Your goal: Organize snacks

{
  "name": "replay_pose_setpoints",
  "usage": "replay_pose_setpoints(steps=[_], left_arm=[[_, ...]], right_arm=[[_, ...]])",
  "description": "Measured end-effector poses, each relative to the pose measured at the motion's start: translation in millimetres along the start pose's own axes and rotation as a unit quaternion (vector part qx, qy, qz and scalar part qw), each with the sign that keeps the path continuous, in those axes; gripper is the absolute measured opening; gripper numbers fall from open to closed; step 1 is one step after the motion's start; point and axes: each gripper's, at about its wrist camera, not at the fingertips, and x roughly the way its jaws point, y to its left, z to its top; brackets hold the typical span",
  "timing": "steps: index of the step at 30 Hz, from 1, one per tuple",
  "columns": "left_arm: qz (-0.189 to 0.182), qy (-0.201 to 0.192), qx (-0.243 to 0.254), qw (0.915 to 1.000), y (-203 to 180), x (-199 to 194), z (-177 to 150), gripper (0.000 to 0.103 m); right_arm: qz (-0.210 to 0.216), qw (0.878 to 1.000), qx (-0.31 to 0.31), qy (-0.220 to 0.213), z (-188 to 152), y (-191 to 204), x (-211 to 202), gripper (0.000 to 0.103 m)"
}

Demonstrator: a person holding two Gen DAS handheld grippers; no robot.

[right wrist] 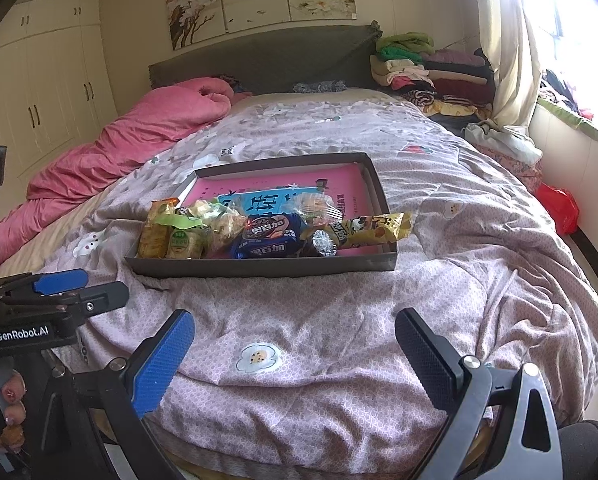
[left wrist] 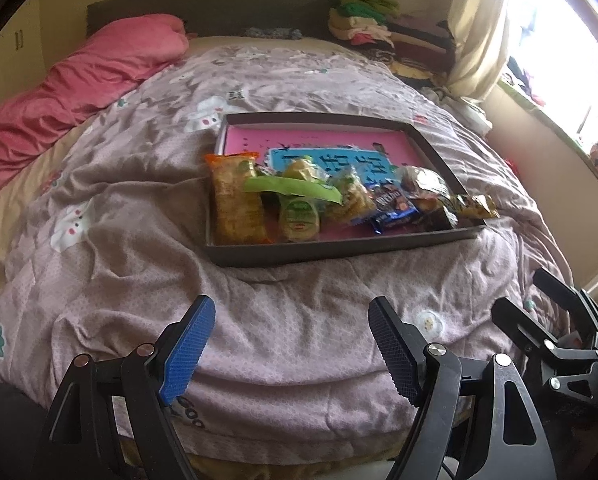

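Both grippers gape wide, empty. Left gripper (left wrist: 291,344), right gripper (right wrist: 295,354) hang over quilt (right wrist: 339,312); snacks (right wrist: 267,232) heaped in tray (right wrist: 259,268) straight ahead, row running crosswise, neither clearly nearer.

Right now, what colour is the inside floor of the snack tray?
Pink, with a blue printed panel in the middle: tray. The right wrist view shows it best.

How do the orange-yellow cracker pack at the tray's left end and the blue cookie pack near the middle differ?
Colour: the orange-yellow cracker pack is translucent yellow with orange ends; the blue cookie pack is dark blue with printed characters.
Place: the cracker pack lies along the tray's left wall; the cookie pack sits near the middle.
Pose: the cracker pack runs front to back; the cookie pack lies crosswise.
Both are sealed and lie apart from the open grippers.
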Motion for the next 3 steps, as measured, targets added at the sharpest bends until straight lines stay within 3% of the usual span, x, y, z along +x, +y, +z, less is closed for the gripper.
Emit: replay_pose_setpoints(steps=[3], left_arm=[[0.0,0.007,-0.009,0.9999,15,5,6,0.08]], right_arm=[[-0.008,1.0,0.006,0.001,1,-5,3,0.101]])
